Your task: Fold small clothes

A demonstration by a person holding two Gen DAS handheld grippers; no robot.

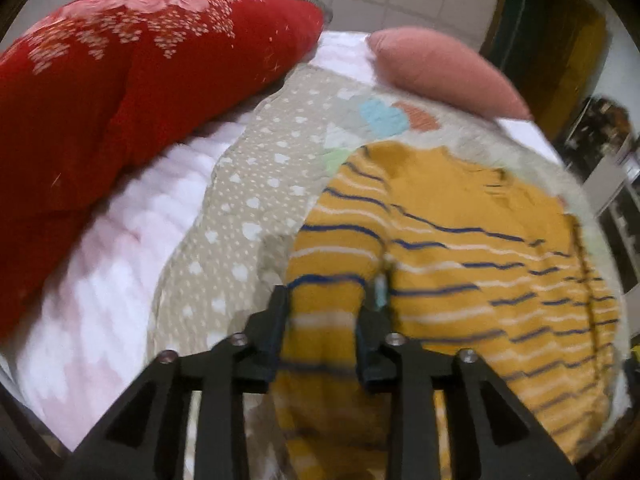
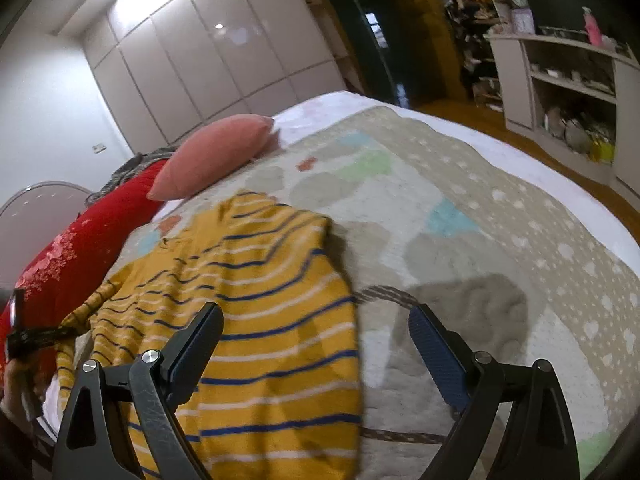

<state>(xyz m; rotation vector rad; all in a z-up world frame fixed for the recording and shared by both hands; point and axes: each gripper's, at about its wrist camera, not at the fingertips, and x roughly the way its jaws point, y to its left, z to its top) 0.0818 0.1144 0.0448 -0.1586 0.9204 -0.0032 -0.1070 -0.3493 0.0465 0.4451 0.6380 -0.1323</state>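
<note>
Holding my left gripper (image 1: 326, 312) partly apart over the striped yellow sweater (image 1: 460, 248), a sleeve lying between its fingers; my right gripper (image 2: 316, 340) is gaping wide above the sweater's edge on the quilt (image 2: 500, 240).

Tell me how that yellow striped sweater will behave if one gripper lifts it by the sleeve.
The yellow striped sweater looks like soft knit, already wrinkled on the quilt, so it will probably droop and hang rather than keep its shape. It seems small and light, so one grip should lift it. The rest may drag and bunch across the quilt, likely spoiling any fold.
</note>
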